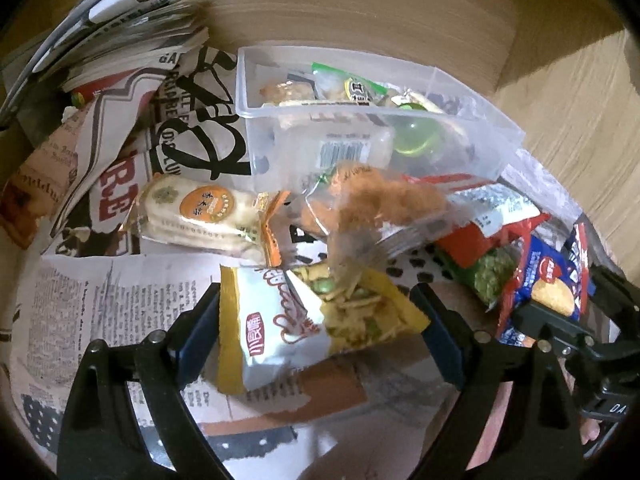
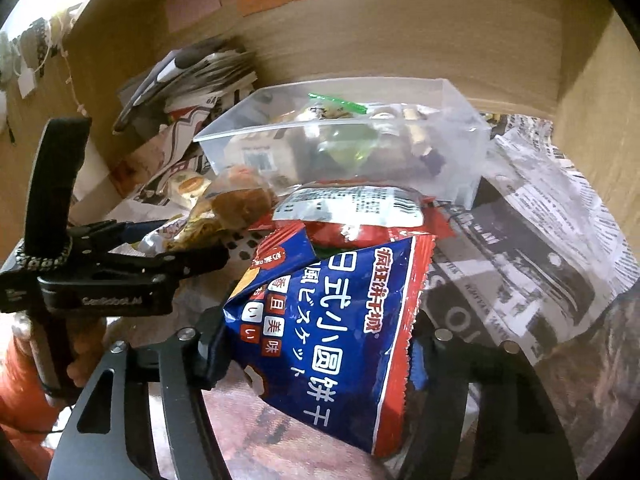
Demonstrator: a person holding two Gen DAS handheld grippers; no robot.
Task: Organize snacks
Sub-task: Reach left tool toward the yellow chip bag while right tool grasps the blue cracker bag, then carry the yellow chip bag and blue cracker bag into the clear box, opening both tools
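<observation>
**Both grippers on snack packs, clear bin ahead**

While the clear bin [image 1: 360, 120] sits just ahead of both grippers, already holding several packets, loose snacks lie in a heap between it and the fingertips, so each hand is positioned to feed the bin with a short reach.

Left gripper [image 1: 320, 320]: jaws stand wide, straddling the yellow-and-white snack pack [image 1: 288, 320]. Pads look just beside the pack's edges, not clearly pressing, so I read it as open, lined up for a pinch. Pack lies flat on the newspaper-covered bench [image 1: 100, 300], long side across the jaws, probably why the opening is that wide.

Right gripper [image 2: 316, 344]: the blue biscuit bag [image 2: 332, 320] sits between its fingers, left pad against the creased bag edge. Right pad is hidden behind the bag, so I cannot tell whether the grip is made.

Beyond the left gripper: a rice cracker pack [image 1: 200, 216] ahead-left and a clear bag of orange-brown snack [image 1: 380, 204] straight ahead, blurred. A red-and-green pea packet [image 2: 352, 220] lies just past the blue bag, against the bin's near wall.

Stacked papers [image 1: 128, 28] far ahead-left, out of the way.

Judgement: sorting is partway; several packs remain outside the bin.
</observation>
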